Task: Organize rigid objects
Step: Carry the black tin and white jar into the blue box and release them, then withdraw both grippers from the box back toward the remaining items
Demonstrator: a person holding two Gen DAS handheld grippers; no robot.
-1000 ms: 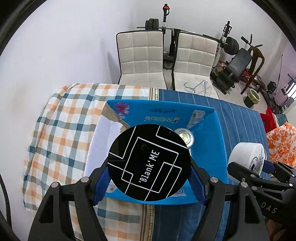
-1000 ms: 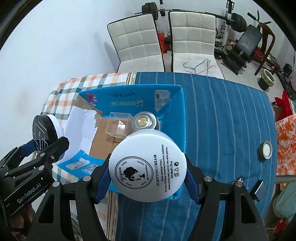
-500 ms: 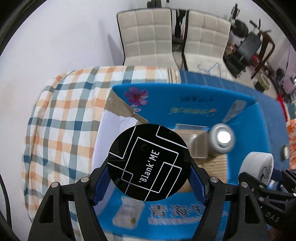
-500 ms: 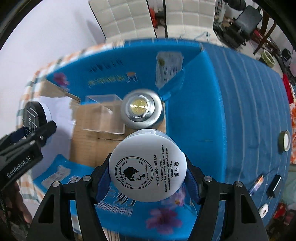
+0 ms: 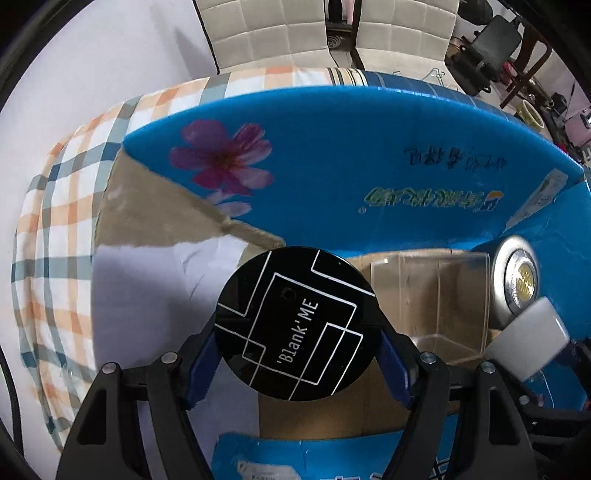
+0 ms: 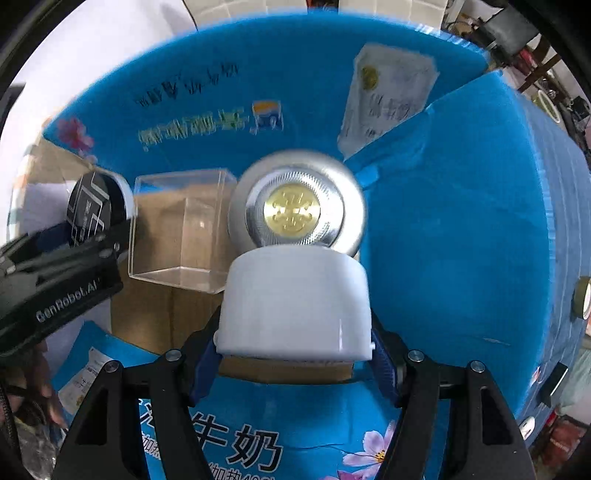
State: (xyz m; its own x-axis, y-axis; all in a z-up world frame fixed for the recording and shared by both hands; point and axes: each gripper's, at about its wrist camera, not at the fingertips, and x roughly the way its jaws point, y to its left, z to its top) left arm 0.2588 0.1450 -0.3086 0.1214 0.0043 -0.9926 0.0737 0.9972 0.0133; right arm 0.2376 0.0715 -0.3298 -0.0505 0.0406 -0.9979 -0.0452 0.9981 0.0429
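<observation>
My left gripper (image 5: 297, 347) is shut on a round black jar (image 5: 297, 325) with "Blank'ME" on its lid, held inside the open blue cardboard box (image 5: 369, 155) near its left side. My right gripper (image 6: 293, 354) is shut on a white cream jar (image 6: 295, 302), tilted so its side wall faces the camera, low over the brown box floor. A silver round tin with a gold centre (image 6: 295, 206) and a clear plastic case (image 6: 177, 236) stand in the box just beyond both jars. The white jar also shows at the right of the left wrist view (image 5: 528, 343).
The box stands on a table with a checked cloth (image 5: 62, 221) on the left and blue striped cloth (image 6: 561, 184) on the right. A tape roll (image 6: 583, 299) lies on the blue cloth. Two white chairs (image 5: 266, 33) stand behind the table.
Both grippers have moved forward and down into the box with their jars. The white jar has tipped so its side shows instead of its lid.
</observation>
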